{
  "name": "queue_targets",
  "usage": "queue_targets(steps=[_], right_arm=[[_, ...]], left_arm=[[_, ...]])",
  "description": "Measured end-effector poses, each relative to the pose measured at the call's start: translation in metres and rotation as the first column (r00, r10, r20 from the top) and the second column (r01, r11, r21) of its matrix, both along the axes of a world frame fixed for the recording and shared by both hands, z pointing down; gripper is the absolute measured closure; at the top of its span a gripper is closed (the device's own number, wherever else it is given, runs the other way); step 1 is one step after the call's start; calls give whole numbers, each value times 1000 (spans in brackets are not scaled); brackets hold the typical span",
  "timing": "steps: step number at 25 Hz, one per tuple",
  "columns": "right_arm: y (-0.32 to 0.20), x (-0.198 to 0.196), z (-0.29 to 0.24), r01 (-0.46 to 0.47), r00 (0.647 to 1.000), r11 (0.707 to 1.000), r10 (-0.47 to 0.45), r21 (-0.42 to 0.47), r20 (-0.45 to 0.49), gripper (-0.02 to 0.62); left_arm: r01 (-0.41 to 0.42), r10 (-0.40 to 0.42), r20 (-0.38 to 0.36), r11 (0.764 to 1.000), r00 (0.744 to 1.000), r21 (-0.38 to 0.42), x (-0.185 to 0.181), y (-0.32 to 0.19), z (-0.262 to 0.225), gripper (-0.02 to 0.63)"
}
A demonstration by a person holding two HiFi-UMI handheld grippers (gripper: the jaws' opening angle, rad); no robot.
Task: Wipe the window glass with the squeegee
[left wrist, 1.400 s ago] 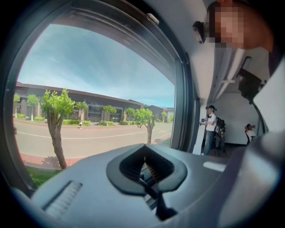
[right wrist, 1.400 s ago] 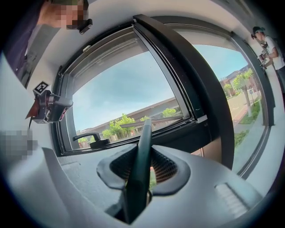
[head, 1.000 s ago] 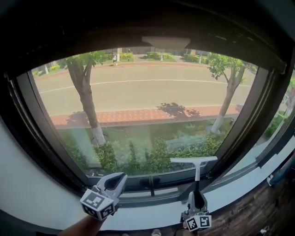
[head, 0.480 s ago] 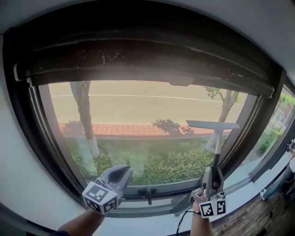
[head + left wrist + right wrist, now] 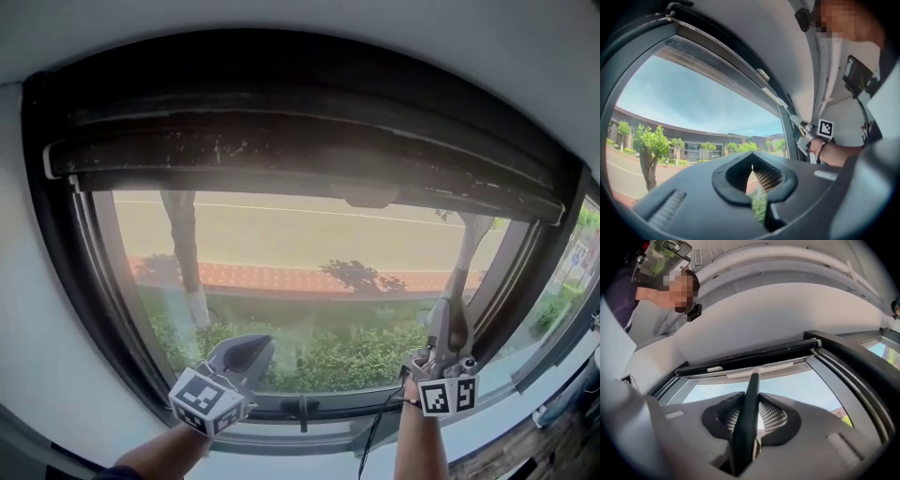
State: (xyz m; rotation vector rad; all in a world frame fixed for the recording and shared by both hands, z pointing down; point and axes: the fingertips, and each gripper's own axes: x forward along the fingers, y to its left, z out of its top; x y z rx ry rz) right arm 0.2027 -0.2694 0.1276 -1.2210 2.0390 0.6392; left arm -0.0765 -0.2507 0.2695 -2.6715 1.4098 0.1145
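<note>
Jaws first: those of the right gripper [image 5: 751, 401] are clamped on the dark handle of the squeegee [image 5: 746, 423], which runs up between them and out past their tips. The left gripper [image 5: 248, 349] has its jaws drawn together on nothing; it hangs low at the lower left of the head view, in front of the pane and near the bottom frame, well apart from the tool.

From the right gripper view, the handle ends in the pale blade [image 5: 761, 367]. It lies crosswise at the very top of the window glass [image 5: 300, 272], just beneath the dark upper frame [image 5: 300, 141]. Whether the rubber edge is pressed on the glass or only close to it, I cannot tell. In the head view the blade is hard to pick out against the bright street and the tree behind it.

I judge the squeegee light and stiff in the handle, with a soft, flexible edge. The hold is low on the handle, so the blade sits far beyond the jaws. That long lever could let the handle twist between them if I lean unevenly. The smooth grip may also slip. I would press the blade flat and evenly, then draw it straight down the right part of the pane.
</note>
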Motion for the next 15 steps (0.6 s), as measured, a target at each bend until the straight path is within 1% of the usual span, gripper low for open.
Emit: queue_targets(steps=[2,6,10,15], right_arm=[[-4,-4,-10,9,1000,1000,-9,14,7,494],[-13,-9,-20,20,999,1000,-20,13,25,495],[-25,-13,-21,19,1000,999,-19,-25,15,494],[-29,-16,-10,21,1000,998,-20,-51,18,494]], left_arm=[[11,-11,-10,1000,1000,9,-5,0,-6,602],[36,-35,-32,999,999,24,-20,5,-14,603],[58,-57,-41,998,998,19,-31,8,-12,603],[69,-69,-40,998,997,-6,-38,13,2,603]])
